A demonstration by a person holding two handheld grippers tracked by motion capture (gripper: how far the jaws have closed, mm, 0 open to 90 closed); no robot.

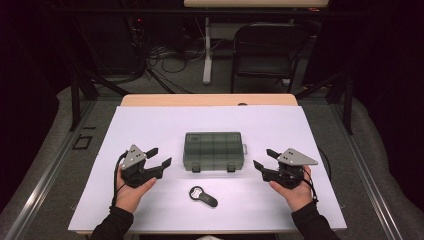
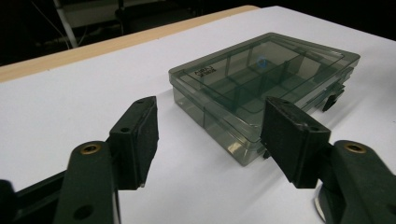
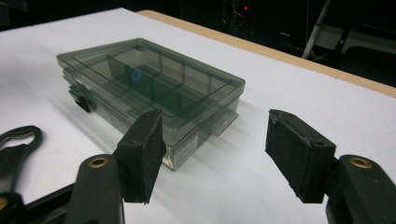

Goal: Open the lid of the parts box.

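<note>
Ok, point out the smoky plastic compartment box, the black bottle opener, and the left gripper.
compartment box (image 1: 212,150), high view, middle of its closed lid.
bottle opener (image 1: 202,196), high view, where ring meets handle.
left gripper (image 1: 159,156), high view, midway between its open fingertips.

Behind my white-covered table (image 1: 150,125), a black folding chair (image 1: 265,47) stands upper right, beside tangled cables (image 1: 165,57) (upper middle) on grey floor.

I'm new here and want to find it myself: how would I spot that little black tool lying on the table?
Start at the white table and find the smoky clear box at its middle. Just nearer the person, between the two hands, lies the tool. It is flat and black with a round ring at one end, unlike the see-through box.
</note>
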